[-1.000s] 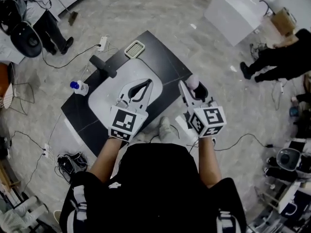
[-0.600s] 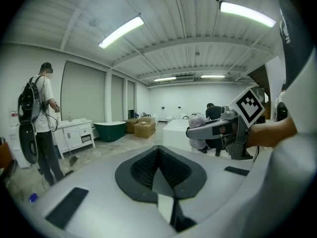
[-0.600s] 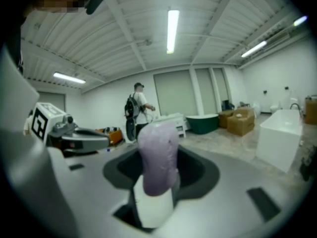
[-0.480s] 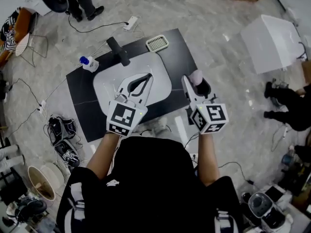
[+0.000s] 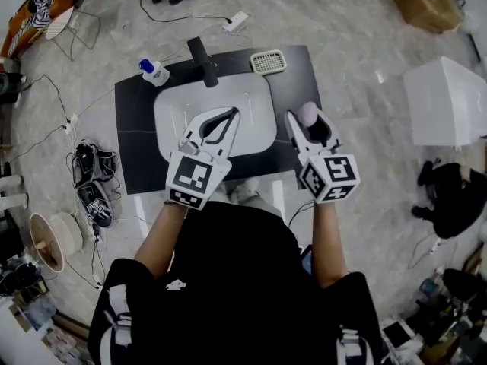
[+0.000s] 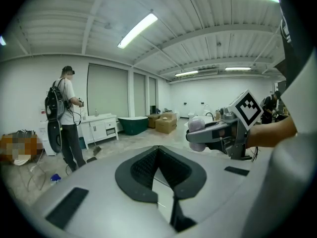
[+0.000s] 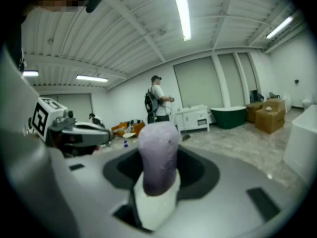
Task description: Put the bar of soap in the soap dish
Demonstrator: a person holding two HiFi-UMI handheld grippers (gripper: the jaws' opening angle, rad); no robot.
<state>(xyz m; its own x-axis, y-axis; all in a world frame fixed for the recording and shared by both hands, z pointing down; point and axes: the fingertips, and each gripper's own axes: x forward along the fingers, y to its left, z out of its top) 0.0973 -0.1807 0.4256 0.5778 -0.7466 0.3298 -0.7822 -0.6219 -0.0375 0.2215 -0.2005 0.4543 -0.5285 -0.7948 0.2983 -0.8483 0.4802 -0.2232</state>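
Right gripper [image 5: 310,125]: clamped on a pale lilac bar of soap [image 7: 158,155]. The bar sticks out past the jaw tips and is held in the air over the right edge of the countertop.
Left gripper [image 5: 230,115]: jaws closed tip to tip with nothing between them; it hangs over the near part of the basin.
Soap dish [image 5: 268,61]: white and slatted, at the far right of the countertop, well apart from the soap.
Change since a second ago: the grip on the soap and the closed left jaws are the same. The countertop lay skewed across the head view and now sits nearly square. The soap dish has gone from left of centre to right of centre in the picture. The right gripper was beside the slab's right corner and is now over its edge. The white box [image 5: 449,101] has slid from top right to mid right.
Surface: black countertop [image 5: 137,143] with a white inset basin [image 5: 255,109]. A black faucet [image 5: 204,61] is at the far rim, and a blue-capped bottle [image 5: 154,71] near the far left corner.
Room: grey marbled floor [image 5: 358,44] with cables and a power strip [image 5: 237,21]. A pair of shoes [image 5: 90,182] lies left of the counter.
Gripper views: ribbed white ceiling with a strip light [image 6: 137,29], a person with a backpack [image 6: 67,118], a dark green bathtub [image 6: 132,123] and cardboard boxes [image 6: 166,123].
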